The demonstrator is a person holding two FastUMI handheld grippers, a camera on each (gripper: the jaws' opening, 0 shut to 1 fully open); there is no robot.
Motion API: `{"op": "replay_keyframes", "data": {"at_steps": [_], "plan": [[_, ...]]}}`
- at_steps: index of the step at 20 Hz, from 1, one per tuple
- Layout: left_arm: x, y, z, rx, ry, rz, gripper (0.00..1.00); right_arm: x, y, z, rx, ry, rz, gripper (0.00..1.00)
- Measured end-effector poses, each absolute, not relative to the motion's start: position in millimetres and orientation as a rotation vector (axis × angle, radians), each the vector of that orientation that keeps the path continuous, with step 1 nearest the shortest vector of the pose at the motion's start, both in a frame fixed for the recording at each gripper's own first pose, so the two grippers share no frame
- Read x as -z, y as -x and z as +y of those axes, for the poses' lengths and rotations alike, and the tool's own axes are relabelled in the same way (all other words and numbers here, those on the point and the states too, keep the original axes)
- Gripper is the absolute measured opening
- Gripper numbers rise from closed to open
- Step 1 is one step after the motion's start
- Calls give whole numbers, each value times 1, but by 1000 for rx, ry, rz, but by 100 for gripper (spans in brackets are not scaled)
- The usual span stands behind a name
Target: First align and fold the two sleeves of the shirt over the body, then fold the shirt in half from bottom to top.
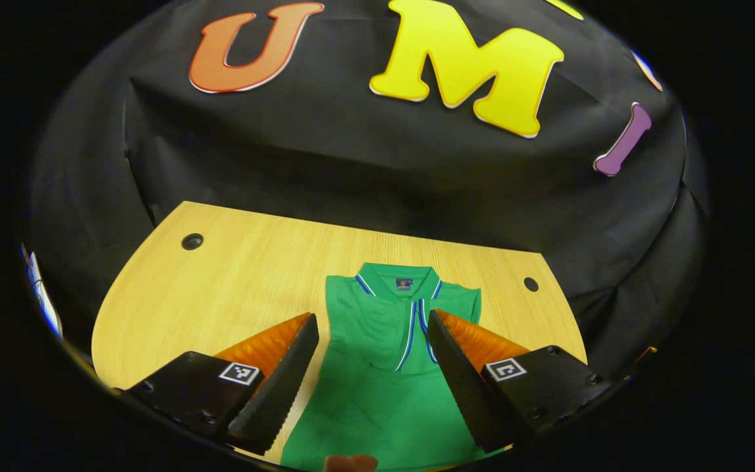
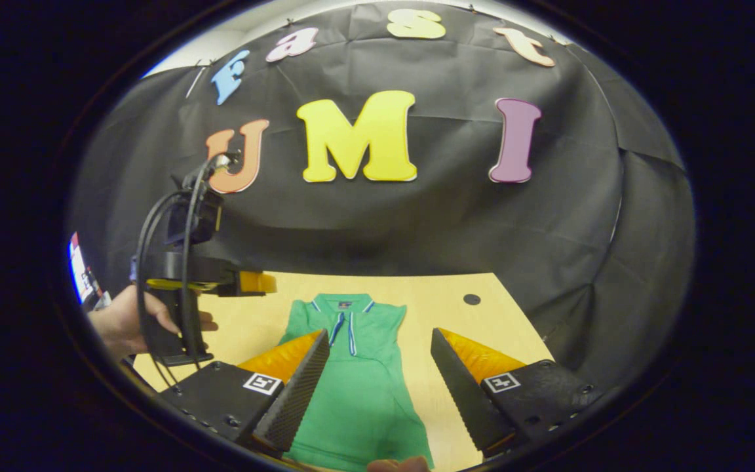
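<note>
A green polo shirt [image 1: 384,367] with a blue-and-white trimmed collar and placket lies flat on the wooden table [image 1: 233,275], collar toward the back wall, with both sleeves folded in over the body. My left gripper [image 1: 372,334] hangs above it, open, with nothing between the fingers. In the right gripper view the same shirt [image 2: 351,387] lies below my right gripper [image 2: 381,347], which is open and holds nothing. The left gripper [image 2: 187,275], with its cables, is held by a hand [image 2: 132,324] at the left, above the table.
Two round cable holes [image 1: 192,241] [image 1: 531,284] sit near the table's back corners. The black cloth wall rises just behind the table's far edge. Bare wood [image 2: 476,328] lies right of the shirt. A fingertip [image 1: 350,463] shows at the bottom edge.
</note>
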State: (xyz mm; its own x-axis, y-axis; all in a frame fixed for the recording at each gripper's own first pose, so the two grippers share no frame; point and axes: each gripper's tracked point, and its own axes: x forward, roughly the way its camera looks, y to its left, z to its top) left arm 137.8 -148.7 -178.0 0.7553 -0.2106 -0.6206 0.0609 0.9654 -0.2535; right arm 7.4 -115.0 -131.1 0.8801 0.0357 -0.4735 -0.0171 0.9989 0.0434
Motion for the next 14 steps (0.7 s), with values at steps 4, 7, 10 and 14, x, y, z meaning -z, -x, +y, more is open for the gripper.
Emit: {"op": "replay_keyframes", "data": {"at_steps": [4,7,10,14], "plan": [[156,-81,-118,134,181,594,100,137,3,-105,-62,-11,494,96],[149,-37,-99,138,146,536,100,145,13,-101,-77,2,507,96],[159,5,-86,133,145,530,100,157,25,-100,-85,31,527,96],[191,47,-62,114,121,559,100,189,54,-94,-121,66,575,100]]}}
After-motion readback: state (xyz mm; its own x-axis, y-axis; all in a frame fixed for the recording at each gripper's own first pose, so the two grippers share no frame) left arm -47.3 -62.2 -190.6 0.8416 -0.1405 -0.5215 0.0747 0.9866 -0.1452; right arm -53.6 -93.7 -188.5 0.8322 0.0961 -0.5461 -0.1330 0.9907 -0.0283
